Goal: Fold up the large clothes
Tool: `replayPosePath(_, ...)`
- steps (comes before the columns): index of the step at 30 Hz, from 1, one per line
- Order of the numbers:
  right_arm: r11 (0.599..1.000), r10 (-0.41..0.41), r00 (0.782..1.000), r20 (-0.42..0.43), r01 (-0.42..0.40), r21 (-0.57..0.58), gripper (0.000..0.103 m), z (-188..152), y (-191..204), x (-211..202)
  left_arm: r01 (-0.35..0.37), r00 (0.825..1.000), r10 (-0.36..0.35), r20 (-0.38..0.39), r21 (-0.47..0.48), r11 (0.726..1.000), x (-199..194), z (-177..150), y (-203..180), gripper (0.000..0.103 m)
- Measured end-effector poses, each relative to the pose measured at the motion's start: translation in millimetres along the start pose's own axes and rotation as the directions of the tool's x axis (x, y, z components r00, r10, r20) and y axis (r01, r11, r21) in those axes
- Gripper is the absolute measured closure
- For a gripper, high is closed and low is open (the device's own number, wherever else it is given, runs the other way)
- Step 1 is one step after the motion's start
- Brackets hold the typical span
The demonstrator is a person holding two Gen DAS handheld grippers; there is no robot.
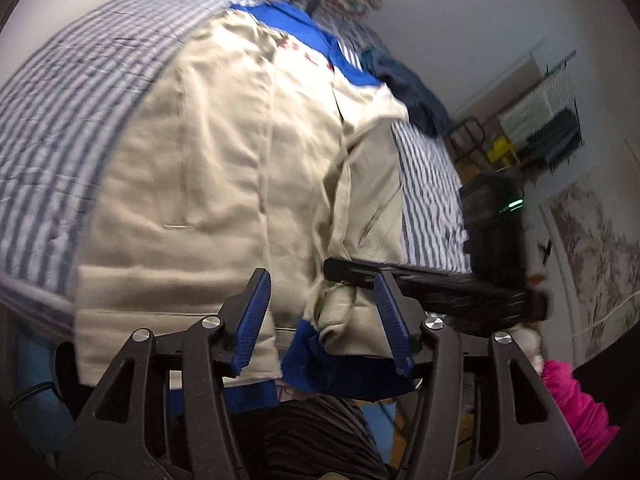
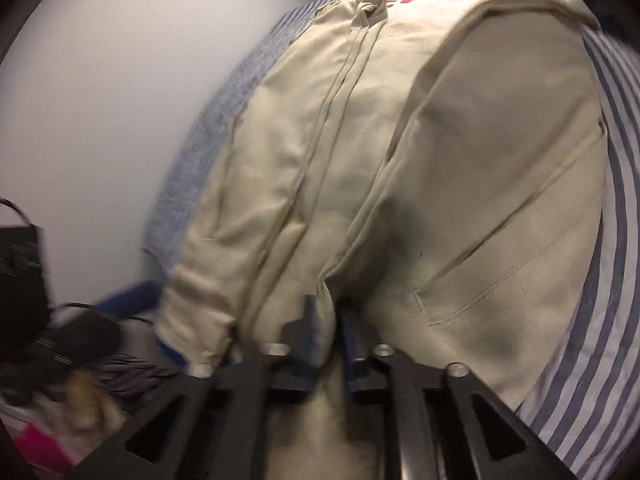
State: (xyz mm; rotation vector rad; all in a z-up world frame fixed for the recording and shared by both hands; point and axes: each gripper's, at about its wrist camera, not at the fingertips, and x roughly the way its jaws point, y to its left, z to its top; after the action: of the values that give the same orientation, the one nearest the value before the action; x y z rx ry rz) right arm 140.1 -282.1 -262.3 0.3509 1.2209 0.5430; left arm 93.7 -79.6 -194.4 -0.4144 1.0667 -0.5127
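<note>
Found the beige jacket [image 1: 208, 160] spread flat on the striped sheet [image 1: 60, 100], blue collar at the jacket's far end, blue hem [image 1: 320, 360] at its near end. Found one sleeve [image 1: 360, 184] already laid over the jacket's right side, cuff near the hem.

Held the left gripper [image 1: 320, 280] above the jacket's near hem, jaws apart, pads touching nothing, cuff and hem lying under the gap. Held the right gripper [image 2: 326, 308] at the jacket's near edge as well, with a ridge of beige cloth between its fingers. Could not tell through the blur: pinched or let go.

Judged the likely troubles thus:
- Risked dragging the laid sleeve off the jacket by closing the left jaws on cuff and hem together.
- Risked taking a single layer on the jacket's right side, leaving the fold to open and sag.
- Risked a skewed crease from lifting the two near corners unevenly.
- Risked the two tools knocking, crowded side by side at the jacket's near edge.

Saw bare sheet on both sides of the jacket, room enough there for folding. Saw a dark blue garment [image 1: 412, 96] beside the jacket's far right shoulder, close enough to catch. Saw a plain wall [image 2: 100, 120] beyond the jacket's left side. Noted the near hem over the bed's edge, so little support there.
</note>
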Motion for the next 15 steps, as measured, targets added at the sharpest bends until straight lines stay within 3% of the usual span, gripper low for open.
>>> replayPosePath(3, 0.999, 0.047, 0.998, 0.04, -0.047, 0.014, 0.063, -6.4, -8.2, -27.4, -0.012, 0.999, 0.013, -0.044, 0.032, 0.999, 23.1, 3.3, -10.3, 0.047)
replayPosePath(9, 0.999, 0.006, 0.986, 0.164, -0.011, 0.033, 0.046, -0.1, -31.8, -87.4, -0.071, 0.992, 0.078, -0.098, 0.073, 0.995, 64.8, 9.8, -14.0, 0.047)
replayPosePath(15, 0.991, -0.034, 0.946, 0.323, -0.01, 0.133, 0.033, 40.1, -81.0, -132.1, -0.104, 0.984, 0.119, -0.131, 0.111, 0.988, 91.2, 7.1, -13.9, 0.047)
